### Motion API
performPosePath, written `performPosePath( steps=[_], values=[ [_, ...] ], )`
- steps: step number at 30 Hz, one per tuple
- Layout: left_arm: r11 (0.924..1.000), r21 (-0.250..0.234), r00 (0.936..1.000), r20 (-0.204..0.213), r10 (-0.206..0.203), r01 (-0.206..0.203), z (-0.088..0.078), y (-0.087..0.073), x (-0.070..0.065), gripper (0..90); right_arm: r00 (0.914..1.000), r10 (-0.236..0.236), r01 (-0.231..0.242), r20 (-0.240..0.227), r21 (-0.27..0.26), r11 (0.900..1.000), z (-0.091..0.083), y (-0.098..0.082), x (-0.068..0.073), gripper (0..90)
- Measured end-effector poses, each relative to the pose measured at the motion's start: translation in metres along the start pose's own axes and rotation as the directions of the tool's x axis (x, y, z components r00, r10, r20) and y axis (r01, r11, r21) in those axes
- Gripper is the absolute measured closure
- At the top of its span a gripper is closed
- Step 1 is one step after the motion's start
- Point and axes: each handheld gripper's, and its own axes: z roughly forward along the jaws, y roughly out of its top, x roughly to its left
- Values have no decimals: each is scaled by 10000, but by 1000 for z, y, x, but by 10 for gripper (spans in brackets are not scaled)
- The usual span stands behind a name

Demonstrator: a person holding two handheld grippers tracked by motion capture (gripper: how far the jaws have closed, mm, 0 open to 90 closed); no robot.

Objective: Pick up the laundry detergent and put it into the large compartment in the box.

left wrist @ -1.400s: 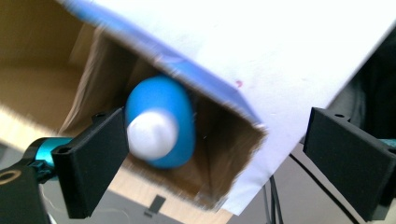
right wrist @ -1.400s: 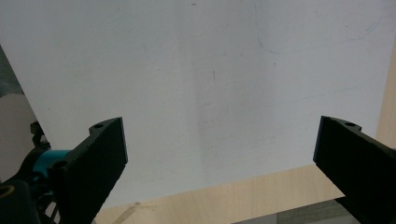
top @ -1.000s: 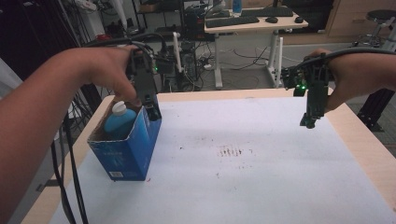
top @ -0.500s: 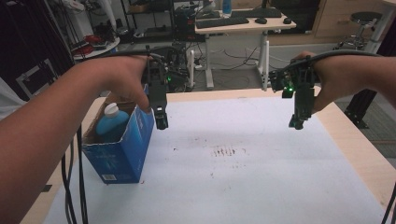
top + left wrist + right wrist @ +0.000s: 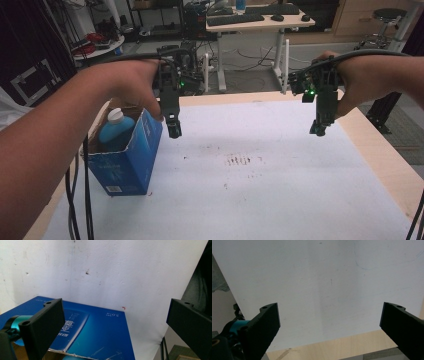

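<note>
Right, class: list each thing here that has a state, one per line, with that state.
Blue box: upright, top open.
Bottle: inside the box, white cap on.
Left gripper: open, empty, held above the table beside the box.
Right gripper: open, empty.

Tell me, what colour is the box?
Blue, the box shows best in the high view.
</note>
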Motion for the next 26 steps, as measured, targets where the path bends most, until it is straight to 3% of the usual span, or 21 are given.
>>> performPosePath(
  steps=[26],
  values=[
    [9999,-91,9999,89,89,-89,3,3,1,17,10000,34,-34,-19,-4,10000,1,2,-2,19]
  ],
)
